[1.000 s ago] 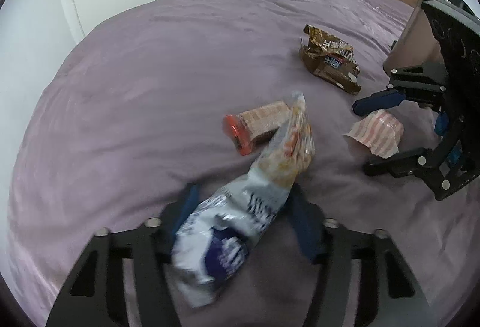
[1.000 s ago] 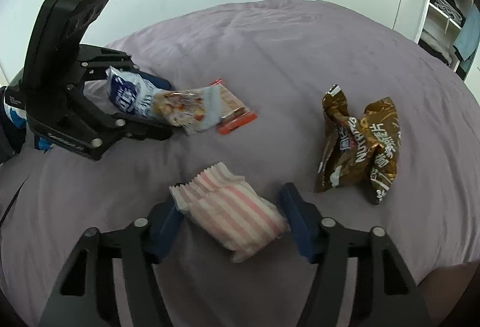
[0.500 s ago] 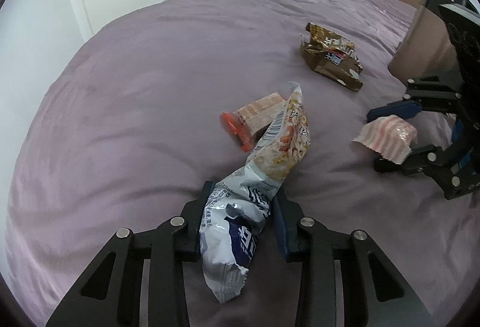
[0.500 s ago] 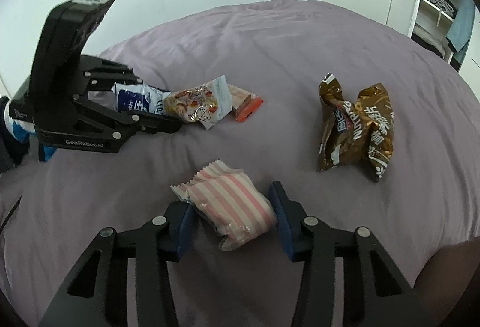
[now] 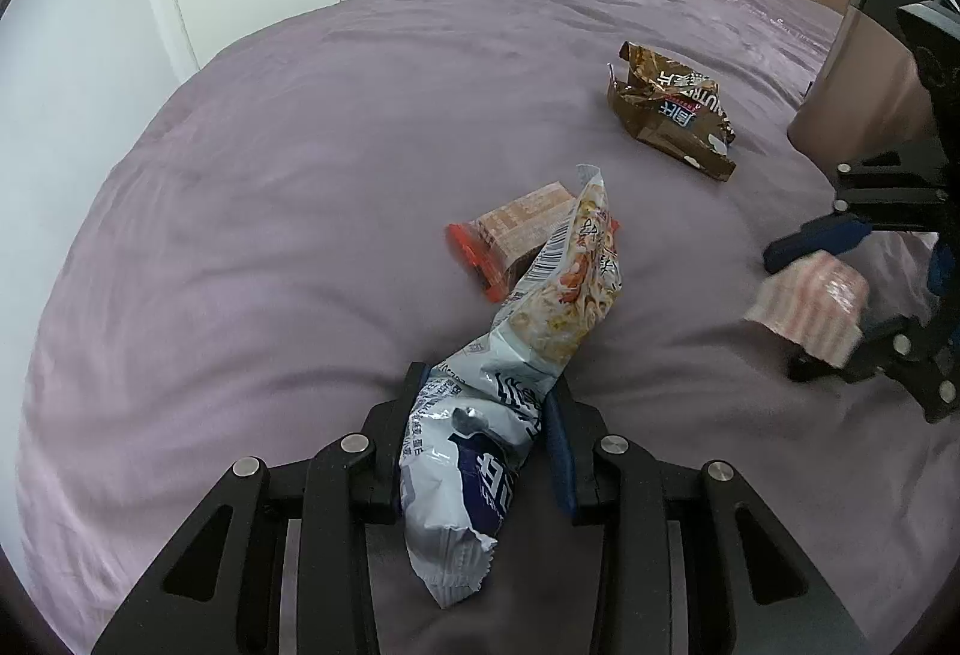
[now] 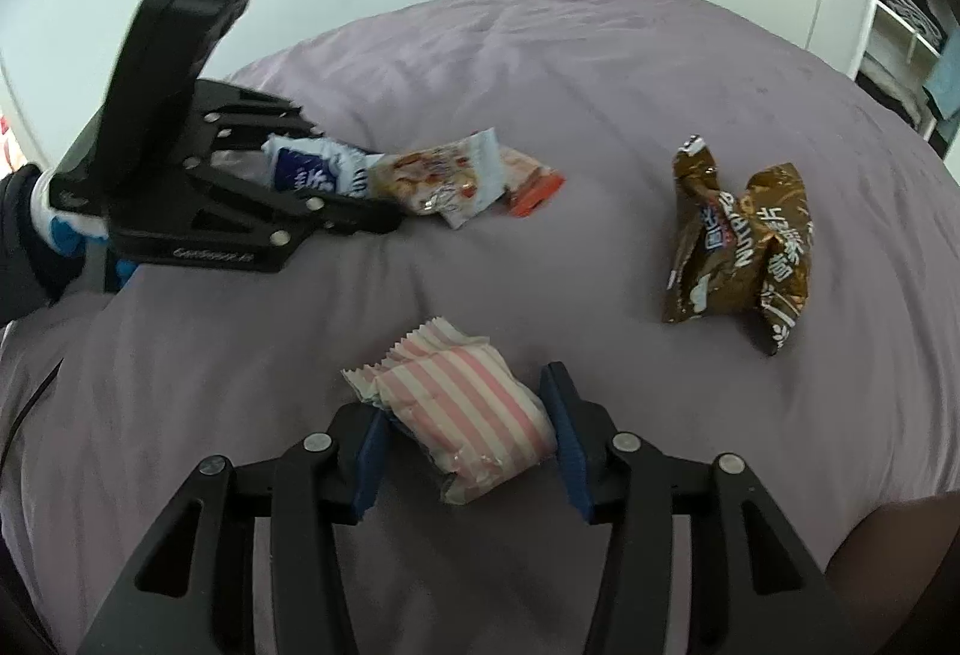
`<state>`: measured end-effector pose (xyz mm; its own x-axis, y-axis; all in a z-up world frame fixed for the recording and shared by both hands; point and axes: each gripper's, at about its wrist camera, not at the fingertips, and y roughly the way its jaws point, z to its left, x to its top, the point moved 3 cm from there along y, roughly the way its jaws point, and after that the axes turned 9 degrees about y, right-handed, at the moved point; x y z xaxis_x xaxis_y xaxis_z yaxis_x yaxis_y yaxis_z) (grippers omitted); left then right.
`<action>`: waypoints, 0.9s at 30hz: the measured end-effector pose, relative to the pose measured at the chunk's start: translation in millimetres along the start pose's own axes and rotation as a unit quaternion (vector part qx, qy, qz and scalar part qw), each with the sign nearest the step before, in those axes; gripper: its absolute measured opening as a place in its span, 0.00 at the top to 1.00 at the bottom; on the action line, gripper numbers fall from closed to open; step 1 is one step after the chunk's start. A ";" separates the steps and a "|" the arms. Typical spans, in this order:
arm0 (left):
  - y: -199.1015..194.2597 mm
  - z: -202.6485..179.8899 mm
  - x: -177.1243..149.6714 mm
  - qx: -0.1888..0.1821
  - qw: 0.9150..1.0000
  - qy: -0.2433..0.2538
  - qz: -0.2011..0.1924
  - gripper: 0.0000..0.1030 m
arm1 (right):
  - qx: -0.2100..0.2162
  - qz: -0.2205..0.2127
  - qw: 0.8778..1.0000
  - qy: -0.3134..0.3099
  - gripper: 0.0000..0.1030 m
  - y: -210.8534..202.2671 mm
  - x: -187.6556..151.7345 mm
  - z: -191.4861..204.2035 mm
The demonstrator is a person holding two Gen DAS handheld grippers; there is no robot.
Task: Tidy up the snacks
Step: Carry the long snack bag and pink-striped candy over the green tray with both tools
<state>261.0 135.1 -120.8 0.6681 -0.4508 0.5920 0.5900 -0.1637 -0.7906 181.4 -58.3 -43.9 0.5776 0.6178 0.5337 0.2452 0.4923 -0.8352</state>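
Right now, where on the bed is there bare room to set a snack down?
Bare bedspread stretches left of the orange-ended packet, and beyond the brown bag. It is crowded where the blue-white bag overlaps that packet, and around the pink-striped pack.

both wrist views look down, close, sharing the bed [image 5: 300, 175].

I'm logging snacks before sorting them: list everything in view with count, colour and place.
Snack bag: one, white and blue, in left gripper.
Cracker pack: one, orange-ended, beside that bag's far end.
Crumpled bag: one, brown, farther back.
Striped packet: one, pink and white, between right gripper's fingers.
Bedspread: one, purple, under everything.
Left gripper: one, black, jaws just closed on snack bag.
Right gripper: one, black, jaws just closing, then easing, packet between them.
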 end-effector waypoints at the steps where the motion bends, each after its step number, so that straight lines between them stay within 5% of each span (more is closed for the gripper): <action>1: 0.2 -0.2 0.0 0.000 1.000 0.000 0.000 0.70 | 0.003 0.005 1.000 -0.003 0.68 -0.1 -0.9 2.0; 6: 0.9 -2.7 1.3 0.005 1.000 0.004 0.004 0.70 | 0.004 0.029 0.999 -0.030 0.60 -4.8 -8.2 14.1; 8: 2.1 -5.0 2.9 0.008 1.000 0.006 0.007 0.70 | 0.007 0.042 0.998 -0.046 0.42 -5.5 -10.8 20.6; 12: 3.6 -6.6 6.9 0.010 1.000 -0.002 0.021 0.70 | 0.002 0.051 0.996 -0.067 0.42 -10.1 -15.5 25.6; 13: 3.9 -7.0 8.0 0.011 1.000 -0.004 0.024 0.70 | 0.002 0.052 0.996 -0.067 0.44 -11.5 -16.2 25.1; 14: 4.2 -7.8 9.0 0.013 1.000 -0.006 0.027 0.70 | -0.003 0.052 0.996 -0.070 0.68 -12.1 -17.1 24.9; 18: 3.5 -8.6 13.0 0.017 0.999 -0.028 0.035 0.71 | -0.013 0.047 0.996 -0.071 1.00 -13.3 -19.4 24.3; 27: -3.5 -5.0 10.6 0.022 0.994 -0.102 0.038 0.74 | -0.021 0.024 0.999 -0.014 1.00 -20.1 -28.8 19.0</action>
<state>263.8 126.5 -112.5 0.7873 -0.2722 0.5533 0.5501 -0.0953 -0.8296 145.0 -74.3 -40.0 0.5682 0.6567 0.4960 0.2511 0.4356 -0.8644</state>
